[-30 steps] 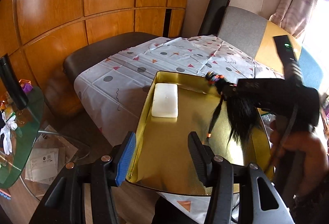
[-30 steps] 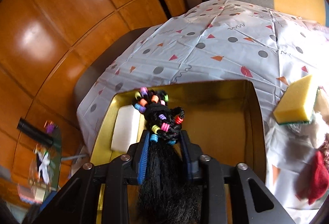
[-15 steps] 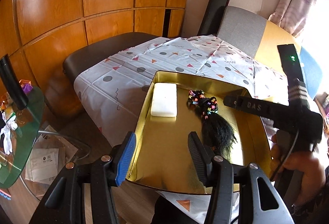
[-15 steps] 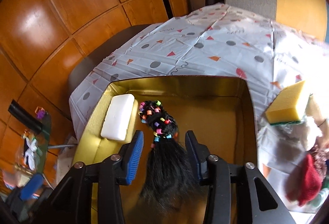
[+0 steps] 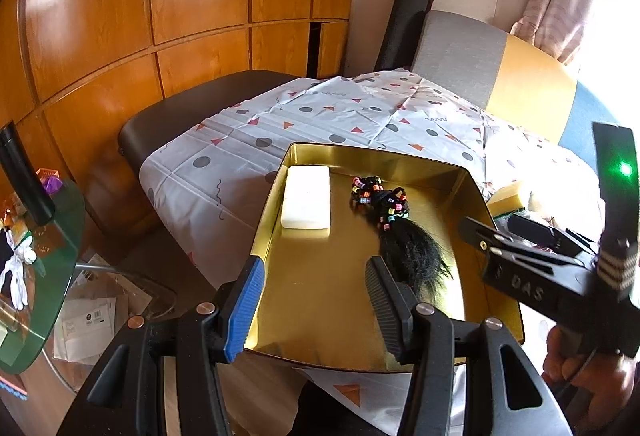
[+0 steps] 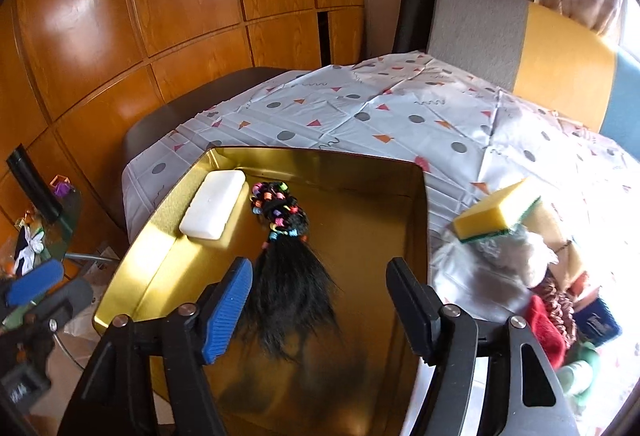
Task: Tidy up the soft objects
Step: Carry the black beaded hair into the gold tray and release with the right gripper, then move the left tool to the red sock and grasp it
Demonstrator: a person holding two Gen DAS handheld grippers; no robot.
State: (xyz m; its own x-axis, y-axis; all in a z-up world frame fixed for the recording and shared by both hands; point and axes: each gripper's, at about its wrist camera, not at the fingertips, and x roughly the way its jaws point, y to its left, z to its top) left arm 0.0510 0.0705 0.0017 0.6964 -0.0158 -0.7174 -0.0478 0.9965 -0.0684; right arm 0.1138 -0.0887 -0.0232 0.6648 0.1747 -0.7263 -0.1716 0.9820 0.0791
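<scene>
A gold metal tray (image 5: 476,192) (image 6: 418,204) lies on the patterned tablecloth. In it lie a white sponge block (image 5: 306,202) (image 6: 213,209) at the left and a black hairpiece with coloured beads (image 5: 400,236) (image 6: 286,256) beside it. My left gripper (image 5: 316,296) is open and empty above the tray's near left part. My right gripper (image 6: 320,300) is open and empty, raised above the hairpiece's loose end; its body shows in the left wrist view (image 5: 560,268) at the right.
A yellow-green sponge (image 6: 496,216) (image 5: 508,198) and a heap of soft things, among them a red cloth (image 6: 546,328), lie right of the tray. A glass side table (image 5: 36,256) stands at the left. A grey-yellow chair back (image 6: 520,48) is beyond the table.
My right gripper lowered the hairpiece into the tray, opened and let it go, then drew back and up to the right. My left gripper stayed put.
</scene>
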